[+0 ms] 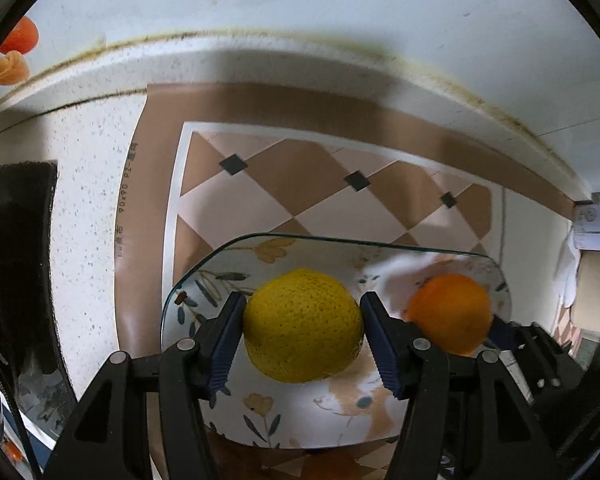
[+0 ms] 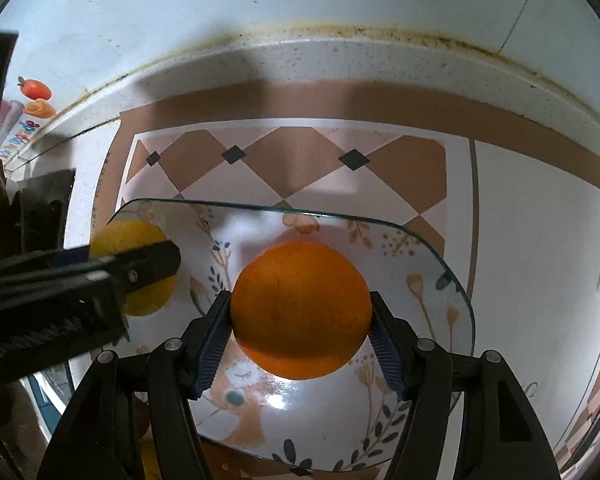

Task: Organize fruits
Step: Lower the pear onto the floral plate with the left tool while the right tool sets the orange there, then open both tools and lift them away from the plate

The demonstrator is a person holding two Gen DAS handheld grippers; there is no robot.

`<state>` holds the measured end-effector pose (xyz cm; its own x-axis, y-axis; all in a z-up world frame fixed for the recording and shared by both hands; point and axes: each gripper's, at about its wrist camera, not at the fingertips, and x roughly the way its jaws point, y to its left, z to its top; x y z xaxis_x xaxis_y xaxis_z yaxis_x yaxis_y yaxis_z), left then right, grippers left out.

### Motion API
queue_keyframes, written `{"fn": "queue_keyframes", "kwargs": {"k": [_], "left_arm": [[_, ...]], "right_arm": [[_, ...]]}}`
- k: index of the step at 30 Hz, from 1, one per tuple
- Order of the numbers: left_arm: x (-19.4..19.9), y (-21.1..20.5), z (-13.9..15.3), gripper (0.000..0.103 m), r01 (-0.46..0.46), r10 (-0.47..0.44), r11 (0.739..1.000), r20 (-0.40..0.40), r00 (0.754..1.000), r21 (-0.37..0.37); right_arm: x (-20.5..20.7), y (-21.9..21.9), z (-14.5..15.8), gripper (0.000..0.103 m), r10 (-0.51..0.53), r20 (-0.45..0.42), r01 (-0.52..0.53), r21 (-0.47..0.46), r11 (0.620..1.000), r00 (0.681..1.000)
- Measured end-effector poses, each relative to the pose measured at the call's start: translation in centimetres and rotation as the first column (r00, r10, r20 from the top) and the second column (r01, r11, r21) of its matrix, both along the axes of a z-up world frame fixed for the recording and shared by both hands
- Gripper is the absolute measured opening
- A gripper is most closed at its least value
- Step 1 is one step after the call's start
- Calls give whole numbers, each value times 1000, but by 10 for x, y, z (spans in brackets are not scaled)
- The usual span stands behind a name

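Over the plate (image 1: 204, 276) (floral glass, near the worktop's (image 1: 96, 208) back edge), left gripper (image 1: 302, 316) jaws clamp the lemon (image 1: 302, 324); right gripper (image 2: 300, 314) jaws clamp the orange (image 2: 300, 308).

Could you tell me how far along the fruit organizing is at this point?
Nothing looks set down yet. In hand: the left gripper clamps the yellow citrus and the right gripper clamps the orange, both over the glass plate. Left: releasing each fruit onto it.
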<state>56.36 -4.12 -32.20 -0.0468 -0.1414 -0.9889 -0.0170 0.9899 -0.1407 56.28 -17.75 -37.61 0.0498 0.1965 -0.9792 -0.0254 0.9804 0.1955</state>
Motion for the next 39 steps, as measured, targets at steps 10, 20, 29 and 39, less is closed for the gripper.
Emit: {"fn": "queue_keyframes", "kwargs": {"k": [10, 20, 29, 39], "left_arm": [[-6, 13, 12, 87, 20, -19, 1000, 26, 999, -7], [-89, 57, 66, 87, -20, -8, 988, 183, 983, 153], [-151, 51, 128, 87, -27, -58, 974, 365, 929, 223], [-214, 51, 195, 87, -14, -84, 982, 500, 862, 189]], "right_arm": [[-11, -12, 32, 94, -59, 9, 59, -41, 997, 998], [-83, -24, 84, 94, -129, 80, 135, -73, 988, 988], [-157, -14, 144, 94, -129, 220, 154, -100, 983, 967], [-224, -12, 212, 94, -127, 362, 174, -101, 979, 924]]}}
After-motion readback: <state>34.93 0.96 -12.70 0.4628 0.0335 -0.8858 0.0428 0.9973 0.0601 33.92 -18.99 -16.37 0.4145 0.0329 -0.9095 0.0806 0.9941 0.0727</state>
